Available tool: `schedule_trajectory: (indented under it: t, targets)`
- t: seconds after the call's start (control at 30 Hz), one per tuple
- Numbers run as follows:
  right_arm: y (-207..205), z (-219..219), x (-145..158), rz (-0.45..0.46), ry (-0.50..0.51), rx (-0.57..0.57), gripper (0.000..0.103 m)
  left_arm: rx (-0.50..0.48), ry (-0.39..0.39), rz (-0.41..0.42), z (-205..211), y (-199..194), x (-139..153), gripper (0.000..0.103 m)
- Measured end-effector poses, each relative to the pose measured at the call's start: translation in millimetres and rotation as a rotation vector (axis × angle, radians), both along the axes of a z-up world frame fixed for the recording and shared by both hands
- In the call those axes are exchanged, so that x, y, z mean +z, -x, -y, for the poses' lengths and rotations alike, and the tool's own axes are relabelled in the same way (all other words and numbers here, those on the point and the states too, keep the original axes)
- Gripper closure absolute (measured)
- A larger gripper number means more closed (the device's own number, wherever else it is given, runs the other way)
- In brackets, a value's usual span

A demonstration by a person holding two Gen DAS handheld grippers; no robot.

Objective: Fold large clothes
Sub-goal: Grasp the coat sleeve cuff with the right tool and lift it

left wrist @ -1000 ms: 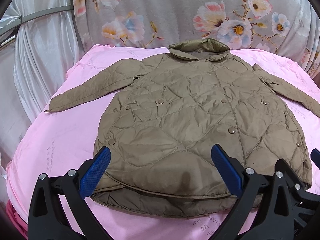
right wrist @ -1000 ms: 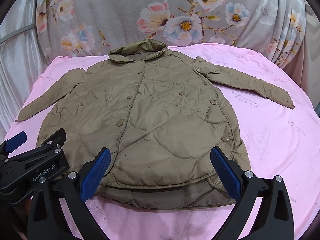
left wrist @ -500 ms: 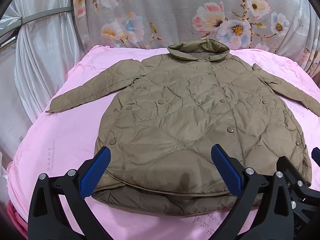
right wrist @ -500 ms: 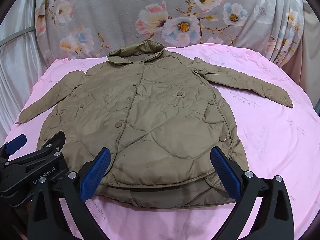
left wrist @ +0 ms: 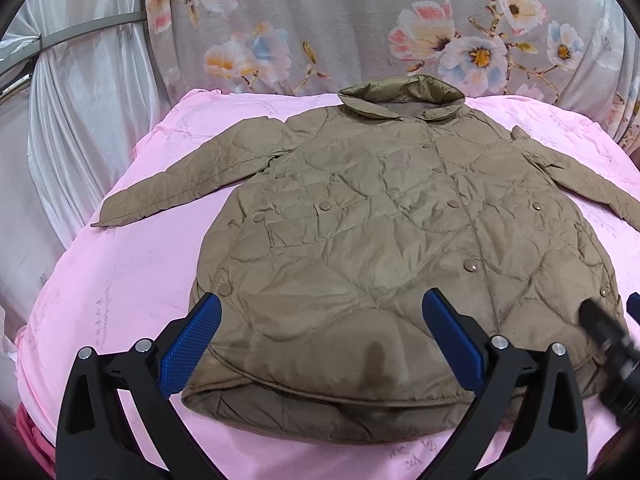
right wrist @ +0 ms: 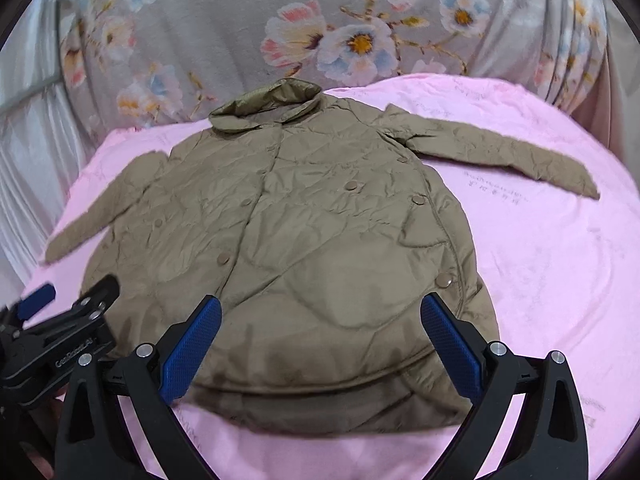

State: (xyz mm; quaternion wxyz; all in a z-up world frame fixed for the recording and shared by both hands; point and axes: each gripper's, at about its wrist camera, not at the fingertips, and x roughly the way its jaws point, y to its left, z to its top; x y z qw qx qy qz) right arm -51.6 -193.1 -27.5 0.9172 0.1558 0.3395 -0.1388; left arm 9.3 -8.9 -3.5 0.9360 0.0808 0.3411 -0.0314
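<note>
One quilted jacket [left wrist: 400, 264] with two sleeves, one collar [left wrist: 400, 96]; one pink sheet [left wrist: 112, 288]; one floral backdrop [left wrist: 360, 20]; two grippers: left gripper [left wrist: 320, 344], right gripper [right wrist: 320, 340]; four blue pads.

Pink bedsheet [left wrist: 120, 280] with faint printed script, spread over the whole surface. Behind, grey drape [left wrist: 320, 20] patterned with pink, white and blue flowers. At far left, white pleated curtain [left wrist: 80, 120] crossed by a grey bar [left wrist: 92, 31].

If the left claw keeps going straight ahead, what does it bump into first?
Probably the brown jacket. The open left claw points over its bottom hem, with nothing between them, though how high it hovers is unclear.
</note>
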Motion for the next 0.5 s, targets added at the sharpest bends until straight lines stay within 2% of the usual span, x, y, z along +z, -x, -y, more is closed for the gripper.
schedule_trajectory:
  t: [0.1,0.27,0.33,0.43,0.5]
  targets:
    - [-4.2,53.5,-1.1,0.036,-0.089,-0.091,0.005,0.018,0.001,0.008,-5.0,-14.6,1.3,0.005]
    - [-6.9,179.5,-6.8,0.123,-0.268,-0.327,0.005,0.029,-0.020,0.046,-12.4,-50.2,8.9,0.005]
    - [-8.9,224.3,-9.7,0.147,-0.286,-0.417,0.005,0.049,-0.020,0.060,-16.1,-63.8,11.2,0.005]
    - [-14.6,283.1,-18.5,0.126,-0.261,-0.517,0.005,0.082,-0.004,0.109,-23.1,-85.4,15.6,0.005]
    - [-13.7,314.9,-29.1,0.122,-0.279,-0.572,0.005,0.104,-0.012,0.139,-24.7,-94.6,17.6,0.005]
